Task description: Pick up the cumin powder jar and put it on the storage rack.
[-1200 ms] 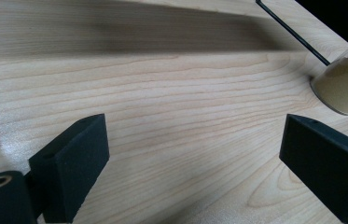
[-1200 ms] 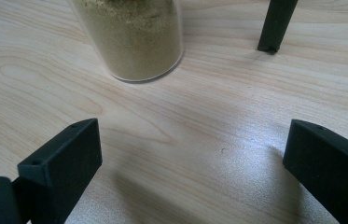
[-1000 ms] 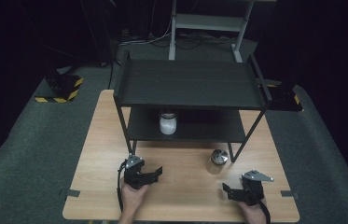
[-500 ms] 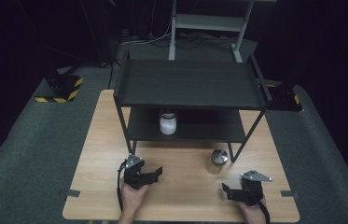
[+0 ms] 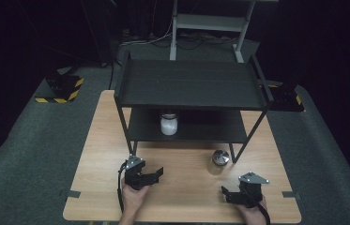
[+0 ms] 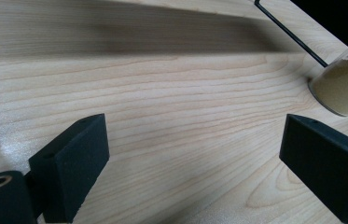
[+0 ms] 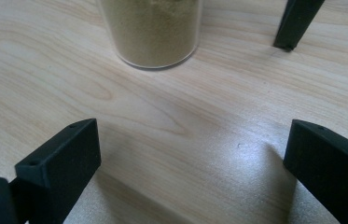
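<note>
A clear glass jar of tan powder with a shiny metal lid [image 5: 219,161] stands upright on the light wooden table [image 5: 97,140], just in front of the black two-tier metal shelf rack [image 5: 191,84] and near its front right leg. The right hand-held gripper [image 5: 231,193] rests at the table's near edge, a little nearer and to the right of the jar, its black jaws spread wide with nothing between them; in the right gripper view the jar [image 7: 150,30] stands ahead of the jaws, left of centre, with bare wood between, and a black rack leg [image 7: 297,21] is planted to its right. The left hand-held gripper [image 5: 156,175] lies farther left on the table, jaws likewise spread and empty, angled toward the jar; in the left gripper view the jar [image 6: 344,79] sits at the far right edge, beyond the right jaw, with a thin black rack bar [image 6: 293,35] running behind it. On the rack's lower shelf stands a second glass jar holding white contents [image 5: 169,123], well apart from both grippers, behind the rack's front frame.
</note>
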A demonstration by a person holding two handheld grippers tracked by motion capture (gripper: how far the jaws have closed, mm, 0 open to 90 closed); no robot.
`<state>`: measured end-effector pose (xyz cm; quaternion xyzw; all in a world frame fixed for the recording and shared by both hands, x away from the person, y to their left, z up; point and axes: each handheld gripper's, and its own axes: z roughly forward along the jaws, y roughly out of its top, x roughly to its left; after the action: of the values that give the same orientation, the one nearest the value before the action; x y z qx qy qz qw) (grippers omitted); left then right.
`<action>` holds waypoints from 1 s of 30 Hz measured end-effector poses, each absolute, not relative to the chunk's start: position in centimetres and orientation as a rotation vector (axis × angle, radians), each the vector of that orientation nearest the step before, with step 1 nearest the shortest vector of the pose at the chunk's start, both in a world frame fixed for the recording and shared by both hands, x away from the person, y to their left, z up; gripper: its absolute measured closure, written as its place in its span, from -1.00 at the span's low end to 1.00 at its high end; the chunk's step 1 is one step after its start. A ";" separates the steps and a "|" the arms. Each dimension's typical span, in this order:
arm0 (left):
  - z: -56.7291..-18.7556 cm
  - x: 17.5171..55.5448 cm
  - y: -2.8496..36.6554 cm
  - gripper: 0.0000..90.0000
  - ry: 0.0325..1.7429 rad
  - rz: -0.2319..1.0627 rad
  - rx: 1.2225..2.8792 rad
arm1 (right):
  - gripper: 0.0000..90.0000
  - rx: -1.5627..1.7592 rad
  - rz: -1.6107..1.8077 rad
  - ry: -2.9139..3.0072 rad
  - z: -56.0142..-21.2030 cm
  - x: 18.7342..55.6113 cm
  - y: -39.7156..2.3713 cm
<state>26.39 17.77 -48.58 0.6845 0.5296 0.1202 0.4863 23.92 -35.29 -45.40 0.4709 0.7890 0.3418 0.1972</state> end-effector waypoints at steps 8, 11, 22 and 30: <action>-48.6 26.4 17.8 -0.81 1.285 0.291 1.667 | -0.92 1.301 0.958 2.220 -45.4 23.3 -34.7; -48.6 26.4 17.8 -0.81 1.283 0.289 1.667 | -0.92 1.301 0.974 2.226 -45.4 23.2 -34.6; -48.7 26.4 17.9 -0.81 1.278 0.287 1.665 | -0.91 1.308 0.997 2.229 -45.1 23.6 -33.0; -48.7 26.4 18.0 -0.81 1.275 0.286 1.661 | -0.89 1.294 1.006 2.213 -44.3 24.7 -32.2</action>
<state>26.37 17.99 -48.71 0.6845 0.5253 0.1177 0.4917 24.67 -32.18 -44.33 0.4610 0.7885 0.3587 0.1928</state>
